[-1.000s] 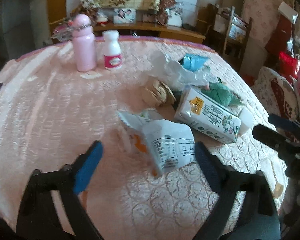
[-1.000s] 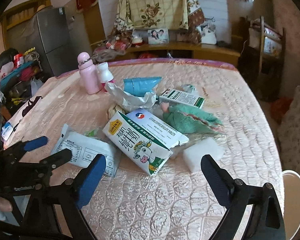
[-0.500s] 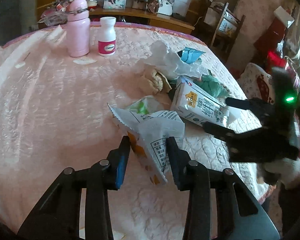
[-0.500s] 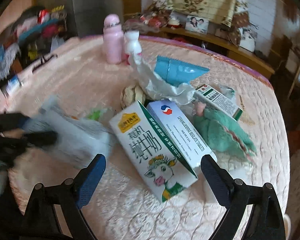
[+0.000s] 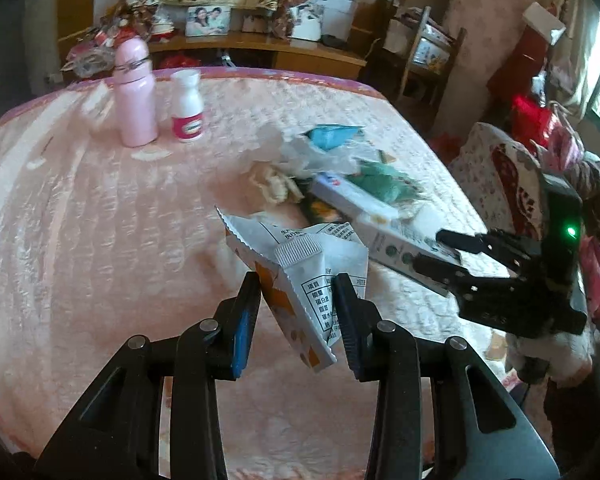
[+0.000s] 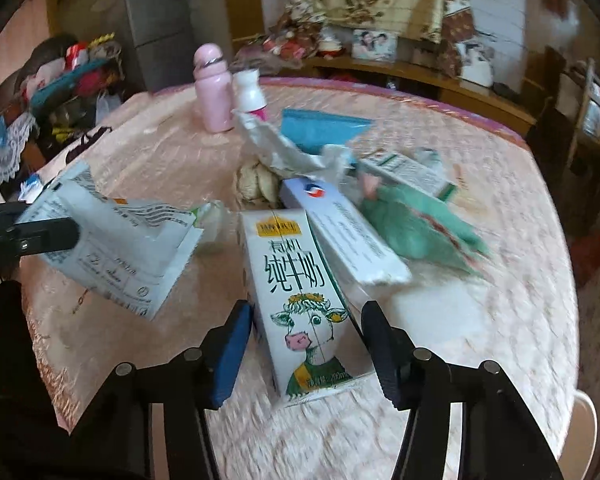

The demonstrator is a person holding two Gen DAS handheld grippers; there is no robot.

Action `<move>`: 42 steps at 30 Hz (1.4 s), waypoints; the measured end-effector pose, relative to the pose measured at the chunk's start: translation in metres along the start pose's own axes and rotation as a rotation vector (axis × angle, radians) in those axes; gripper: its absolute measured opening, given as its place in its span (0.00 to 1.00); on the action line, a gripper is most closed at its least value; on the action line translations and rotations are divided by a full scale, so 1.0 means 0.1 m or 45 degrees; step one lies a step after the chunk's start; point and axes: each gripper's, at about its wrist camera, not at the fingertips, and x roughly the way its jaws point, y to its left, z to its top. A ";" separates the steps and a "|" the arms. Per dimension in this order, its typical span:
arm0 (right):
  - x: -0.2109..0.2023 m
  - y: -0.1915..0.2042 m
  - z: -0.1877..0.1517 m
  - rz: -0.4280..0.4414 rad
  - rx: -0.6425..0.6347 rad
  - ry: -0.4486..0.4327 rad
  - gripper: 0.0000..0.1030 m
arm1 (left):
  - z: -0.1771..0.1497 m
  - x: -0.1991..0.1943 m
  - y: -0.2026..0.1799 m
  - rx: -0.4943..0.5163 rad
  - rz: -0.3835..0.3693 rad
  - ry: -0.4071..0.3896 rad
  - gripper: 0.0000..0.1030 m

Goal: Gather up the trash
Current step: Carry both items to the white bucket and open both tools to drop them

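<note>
My left gripper (image 5: 298, 304) is shut on a white printed snack wrapper (image 5: 300, 276) and holds it above the pink tablecloth; the wrapper also shows at the left of the right wrist view (image 6: 112, 256). My right gripper (image 6: 306, 332) has its jaws on both sides of a white milk carton (image 6: 300, 292) with a cow picture, apparently shut on it; the carton shows in the left wrist view (image 5: 400, 248) too. More trash lies behind: a white box (image 6: 348, 236), crumpled white paper (image 6: 284, 148), a blue packet (image 6: 320, 128), a crumpled tissue (image 6: 256, 180).
A pink bottle (image 5: 134, 92) and a white pill bottle (image 5: 186, 108) stand at the far left of the round table (image 5: 80, 220). A green cloth (image 6: 416, 232) and a green-white carton (image 6: 408, 172) lie right. A chair (image 5: 496, 184) stands beyond the table's right edge.
My left gripper closed on the wrapper and lifted it off the cloth. My right gripper moved in around the milk carton and narrowed its jaws onto it.
</note>
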 end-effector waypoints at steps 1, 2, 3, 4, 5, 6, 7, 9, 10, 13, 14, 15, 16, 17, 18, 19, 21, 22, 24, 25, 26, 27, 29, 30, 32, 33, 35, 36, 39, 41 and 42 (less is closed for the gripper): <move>-0.09 -0.03 -0.05 -0.006 0.014 -0.009 0.49 | 0.02 0.00 -0.06 0.012 -0.010 -0.006 0.34; -0.18 -0.08 -0.11 -0.020 0.038 -0.012 0.48 | 0.03 0.00 -0.14 0.028 -0.025 -0.011 0.34; -0.25 -0.13 -0.18 -0.039 0.061 -0.007 0.48 | 0.05 0.02 -0.21 0.041 -0.034 -0.013 0.34; -0.29 -0.17 -0.25 -0.047 0.083 0.021 0.48 | 0.06 0.03 -0.26 0.053 -0.038 -0.014 0.34; -0.30 -0.22 -0.33 -0.026 0.104 0.071 0.48 | 0.07 0.06 -0.32 0.067 -0.042 -0.012 0.34; -0.31 -0.26 -0.39 -0.016 0.122 0.099 0.48 | 0.07 0.06 -0.38 0.074 -0.046 -0.012 0.34; -0.32 -0.30 -0.47 -0.025 0.139 0.117 0.48 | 0.07 0.08 -0.42 0.084 -0.050 -0.011 0.34; -0.32 -0.33 -0.55 -0.044 0.144 0.142 0.48 | 0.06 0.11 -0.47 0.095 -0.055 -0.004 0.34; -0.31 -0.34 -0.56 -0.048 0.146 0.141 0.48 | 0.05 0.12 -0.50 0.098 -0.056 0.001 0.34; -0.24 -0.34 -0.53 -0.041 0.149 0.143 0.59 | 0.05 0.14 -0.54 0.113 -0.048 0.006 0.34; -0.20 -0.32 -0.51 -0.050 0.144 0.145 0.59 | 0.05 0.14 -0.54 0.115 -0.045 0.004 0.34; -0.14 -0.30 -0.49 -0.059 0.132 0.148 0.59 | 0.04 0.13 -0.56 0.112 -0.046 0.002 0.34; -0.09 -0.30 -0.50 -0.060 0.123 0.158 0.59 | 0.05 0.14 -0.57 0.109 -0.047 0.002 0.34; -0.04 -0.29 -0.50 -0.061 0.118 0.175 0.57 | 0.05 0.14 -0.59 0.107 -0.050 0.002 0.34; -0.02 -0.30 -0.54 -0.068 0.116 0.183 0.52 | 0.07 0.14 -0.61 0.108 -0.059 0.002 0.34; -0.04 -0.32 -0.57 -0.073 0.129 0.167 0.52 | 0.08 0.14 -0.63 0.111 -0.066 0.001 0.34; -0.17 -0.38 -0.59 -0.068 0.162 0.127 0.52 | 0.12 0.15 -0.75 0.127 -0.089 -0.002 0.34; -0.26 -0.42 -0.61 -0.075 0.178 0.099 0.52 | 0.14 0.16 -0.81 0.136 -0.104 -0.002 0.34; -0.51 -0.57 -0.66 -0.116 0.211 0.062 0.52 | 0.18 0.22 -1.00 0.167 -0.142 0.001 0.34; -0.62 -0.66 -0.70 -0.143 0.236 0.052 0.52 | 0.19 0.24 -1.10 0.180 -0.160 0.003 0.34; -0.70 -0.74 -0.73 -0.167 0.260 0.042 0.52 | 0.20 0.28 -1.21 0.193 -0.180 0.006 0.34; -0.82 -0.86 -0.78 -0.202 0.295 0.033 0.52 | 0.21 0.33 -1.35 0.213 -0.207 0.008 0.34; -1.00 -1.06 -0.89 -0.268 0.351 0.026 0.52 | 0.24 0.41 -1.58 0.243 -0.237 0.016 0.34; -1.09 -1.17 -0.95 -0.303 0.381 0.019 0.52 | 0.25 0.48 -1.75 0.257 -0.270 0.026 0.34; -1.28 -1.45 -1.13 -0.385 0.464 0.016 0.52 | 0.26 0.58 -1.95 0.272 -0.313 0.046 0.34; -1.33 -1.54 -1.20 -0.414 0.497 0.019 0.52 | 0.26 0.65 -2.09 0.284 -0.340 0.057 0.34; -1.42 -1.83 -1.37 -0.476 0.585 0.040 0.52 | 0.25 0.75 -2.29 0.302 -0.366 0.067 0.34; -1.47 -1.93 -1.41 -0.496 0.610 0.048 0.52 | 0.25 0.83 -2.42 0.310 -0.383 0.076 0.34; -1.56 -2.25 -1.66 -0.577 0.705 0.073 0.52 | 0.22 1.01 -2.69 0.314 -0.442 0.106 0.35; -1.58 -2.45 -1.80 -0.602 0.773 0.088 0.52 | 0.21 1.12 -2.87 0.320 -0.462 0.113 0.36; -1.57 -2.51 -1.85 -0.604 0.794 0.094 0.52 | 0.21 1.18 -2.96 0.324 -0.469 0.116 0.36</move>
